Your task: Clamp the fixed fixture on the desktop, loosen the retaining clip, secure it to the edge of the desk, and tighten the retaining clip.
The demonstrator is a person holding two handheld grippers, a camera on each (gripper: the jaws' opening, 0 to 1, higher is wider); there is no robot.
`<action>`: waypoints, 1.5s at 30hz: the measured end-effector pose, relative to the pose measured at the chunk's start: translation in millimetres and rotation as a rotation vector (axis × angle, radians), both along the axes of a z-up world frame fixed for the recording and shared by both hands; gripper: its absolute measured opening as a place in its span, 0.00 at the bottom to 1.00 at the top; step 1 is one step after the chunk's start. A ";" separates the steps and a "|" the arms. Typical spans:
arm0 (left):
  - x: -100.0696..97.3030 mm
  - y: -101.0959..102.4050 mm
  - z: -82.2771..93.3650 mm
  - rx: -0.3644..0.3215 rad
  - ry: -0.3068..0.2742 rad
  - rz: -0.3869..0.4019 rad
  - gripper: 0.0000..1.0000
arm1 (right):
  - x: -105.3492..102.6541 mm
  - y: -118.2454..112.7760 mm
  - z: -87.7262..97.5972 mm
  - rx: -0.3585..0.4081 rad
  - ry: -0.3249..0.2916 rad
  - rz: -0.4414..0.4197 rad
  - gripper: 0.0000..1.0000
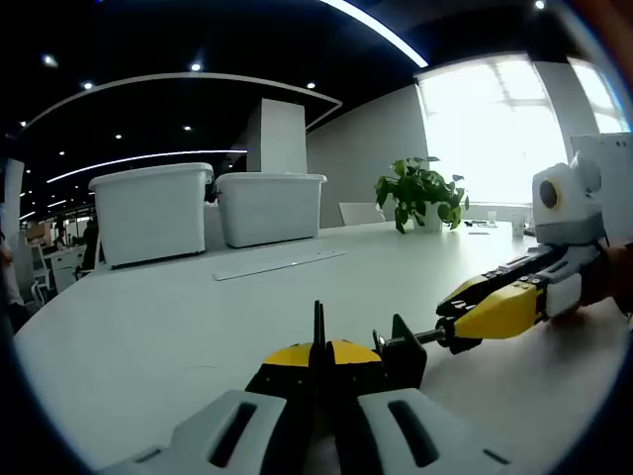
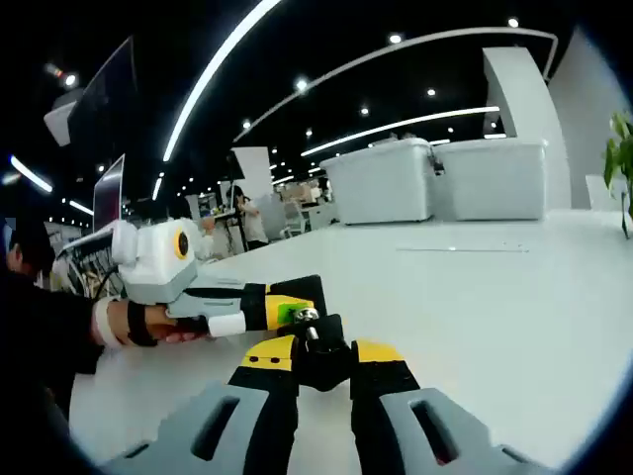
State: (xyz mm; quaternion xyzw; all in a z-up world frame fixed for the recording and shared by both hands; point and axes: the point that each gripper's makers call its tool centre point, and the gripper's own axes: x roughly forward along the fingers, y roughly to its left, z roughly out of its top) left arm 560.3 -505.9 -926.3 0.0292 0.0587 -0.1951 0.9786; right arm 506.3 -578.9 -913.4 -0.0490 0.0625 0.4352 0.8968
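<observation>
The black clamp fixture [image 1: 401, 354] sits low over the white desk [image 1: 178, 327], between both grippers. In the left gripper view, my left gripper [image 1: 318, 348] is shut on the fixture's thin upright plate, its yellow tips pressed together. The right gripper [image 1: 457, 319] comes in from the right, shut on the end of the fixture's screw rod [image 1: 427, 336]. In the right gripper view, my right gripper [image 2: 324, 354] holds the black retaining clip [image 2: 322, 364] between its yellow tips. The left gripper [image 2: 289, 302] reaches in from the left, held by a person's hand [image 2: 158, 325], with the silver screw head [image 2: 307, 315] beside its tip.
Two white lidded bins [image 1: 153, 210] [image 1: 269, 206] stand at the back of the desk, with a flat pale strip [image 1: 279, 264] lying in front of them. A potted plant [image 1: 420, 193] stands by the bright window. The desk's near edge curves at lower left.
</observation>
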 end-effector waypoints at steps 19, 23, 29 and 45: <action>2.3 -1.3 2.4 0.003 -0.001 0.003 0.04 | 13.0 14.2 -1.9 -0.548 -0.755 0.112 0.20; 1.4 -0.7 2.3 0.004 -0.001 0.004 0.04 | 19.7 13.5 5.7 -0.225 -0.342 0.101 0.29; 1.1 -0.8 2.3 0.007 -0.002 0.004 0.04 | 49.8 -5.3 -4.7 0.147 0.263 -0.025 0.42; 8.4 2.0 -0.6 0.009 -0.002 0.001 0.04 | 26.2 -1.9 -13.3 0.160 0.295 -0.007 0.22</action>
